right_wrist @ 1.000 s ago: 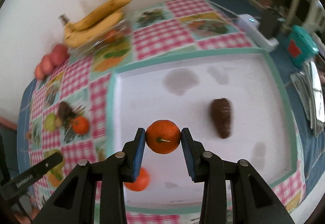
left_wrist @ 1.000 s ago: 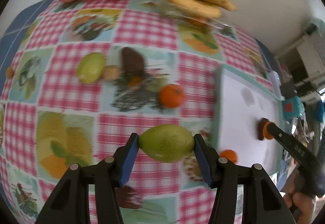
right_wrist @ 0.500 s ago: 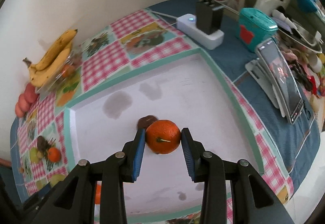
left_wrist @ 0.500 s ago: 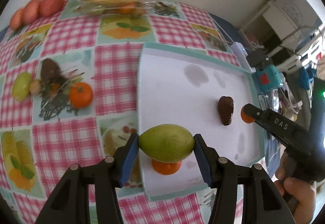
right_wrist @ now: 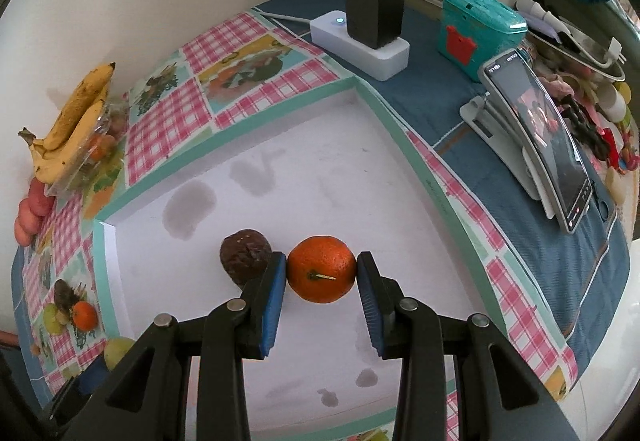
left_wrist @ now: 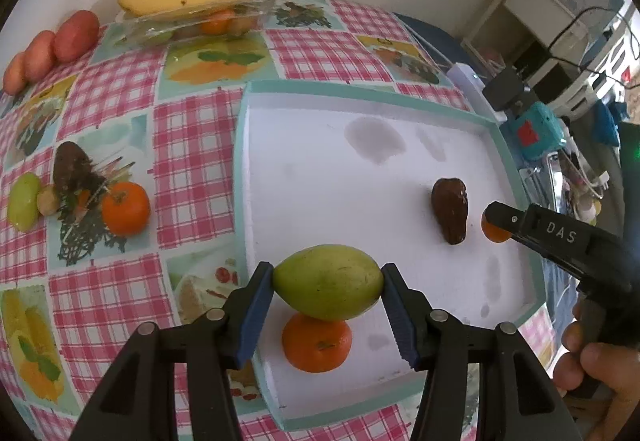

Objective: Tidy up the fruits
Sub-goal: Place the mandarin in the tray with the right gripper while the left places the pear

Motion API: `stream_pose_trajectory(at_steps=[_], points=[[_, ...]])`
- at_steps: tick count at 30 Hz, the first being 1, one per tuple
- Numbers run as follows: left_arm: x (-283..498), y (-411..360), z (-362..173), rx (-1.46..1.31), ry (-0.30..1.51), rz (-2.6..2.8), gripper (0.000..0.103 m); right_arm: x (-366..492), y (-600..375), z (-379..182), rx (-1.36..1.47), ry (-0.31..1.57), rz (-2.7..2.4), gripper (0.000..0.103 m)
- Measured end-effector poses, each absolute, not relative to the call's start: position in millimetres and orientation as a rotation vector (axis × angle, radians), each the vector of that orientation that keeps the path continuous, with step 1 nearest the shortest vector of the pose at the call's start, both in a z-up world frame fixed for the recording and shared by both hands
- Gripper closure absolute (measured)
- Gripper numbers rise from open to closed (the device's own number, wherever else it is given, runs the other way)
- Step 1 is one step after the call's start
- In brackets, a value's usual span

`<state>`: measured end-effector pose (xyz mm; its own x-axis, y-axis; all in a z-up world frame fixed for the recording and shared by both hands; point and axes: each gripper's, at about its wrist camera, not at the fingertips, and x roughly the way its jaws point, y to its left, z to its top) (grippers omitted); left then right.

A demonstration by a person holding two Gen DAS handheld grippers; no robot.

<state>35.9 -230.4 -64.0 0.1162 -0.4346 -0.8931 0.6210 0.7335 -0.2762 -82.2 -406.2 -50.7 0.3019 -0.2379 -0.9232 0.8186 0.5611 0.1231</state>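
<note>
Both grippers have shifted over the tray [left_wrist: 516, 177], fingers clamping a smooth green mango [left_wrist: 328, 283] and glossy orange [right_wrist: 322, 269].

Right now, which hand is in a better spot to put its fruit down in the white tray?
Probably the right. The right gripper holds its orange over bare tray floor beside the dark fruit. The left gripper holds its green mango directly above another orange.
</note>
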Motion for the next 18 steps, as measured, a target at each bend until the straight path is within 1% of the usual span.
stream_pose_trajectory(at_steps=[13,18], points=[[33,-239,-72,0.206,1.214,-0.771,0.046,-82,-409,-66,0.682,1.080,-0.777,0.065],[35,-243,-80,0.210,1.239,-0.767,0.046,-81,-409,-68,0.678,1.082,-0.777,0.065]])
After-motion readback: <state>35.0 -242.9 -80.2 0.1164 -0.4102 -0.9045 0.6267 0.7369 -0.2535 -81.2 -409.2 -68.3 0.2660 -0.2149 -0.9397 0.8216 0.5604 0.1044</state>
